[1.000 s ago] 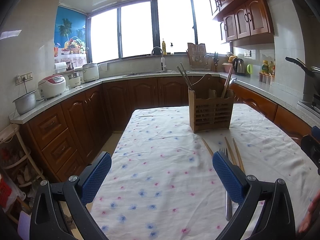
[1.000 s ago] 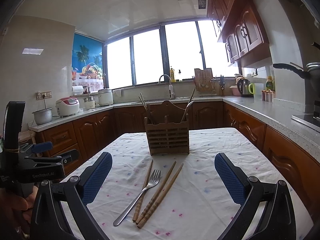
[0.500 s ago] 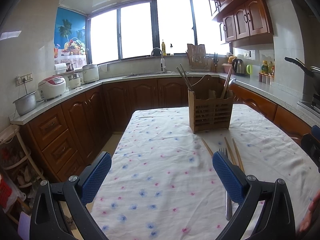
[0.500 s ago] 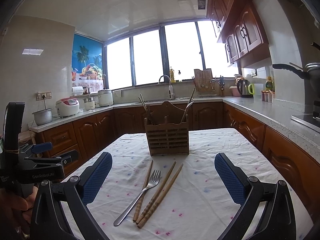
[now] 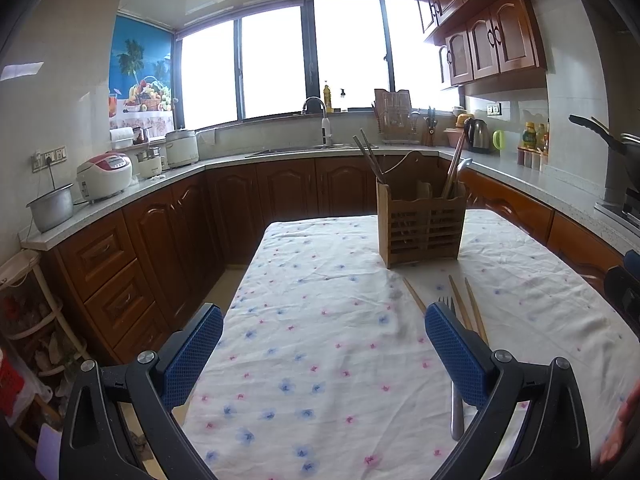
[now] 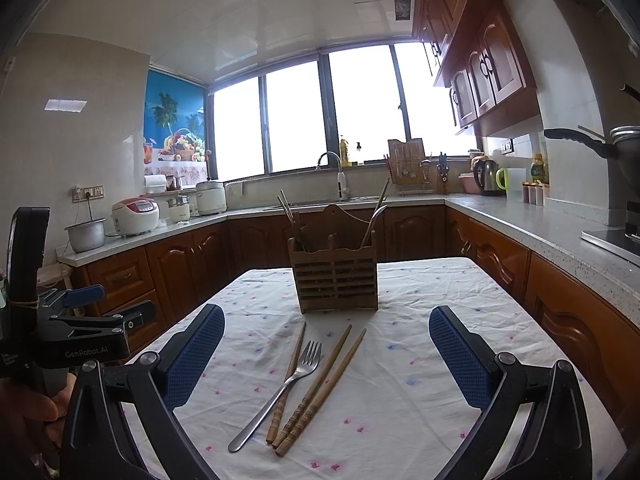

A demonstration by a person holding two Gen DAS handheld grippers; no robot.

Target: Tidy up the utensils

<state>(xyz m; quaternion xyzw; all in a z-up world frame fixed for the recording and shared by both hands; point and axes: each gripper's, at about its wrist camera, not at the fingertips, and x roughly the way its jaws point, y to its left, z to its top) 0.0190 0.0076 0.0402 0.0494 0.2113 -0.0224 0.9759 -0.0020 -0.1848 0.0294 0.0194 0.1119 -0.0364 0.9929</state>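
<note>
A wooden utensil holder (image 6: 335, 282) stands upright at the far middle of the table, with chopsticks and a spoon in it; it also shows in the left wrist view (image 5: 422, 229). In front of it lie a metal fork (image 6: 286, 388) and three wooden chopsticks (image 6: 320, 390) on the cloth. In the left wrist view the fork (image 5: 450, 312) and chopsticks (image 5: 472, 312) are partly hidden behind the right finger. My right gripper (image 6: 326, 354) is open and empty, hovering above the fork and chopsticks. My left gripper (image 5: 324, 346) is open and empty, to the left of them.
The table carries a white flowered cloth (image 6: 420, 320). Wooden kitchen cabinets and a grey counter (image 6: 540, 228) ring the table, with rice cookers (image 5: 105, 176), a sink tap (image 5: 320, 120) and a kettle (image 6: 486, 176). The left gripper body (image 6: 60, 336) shows at the right view's left edge.
</note>
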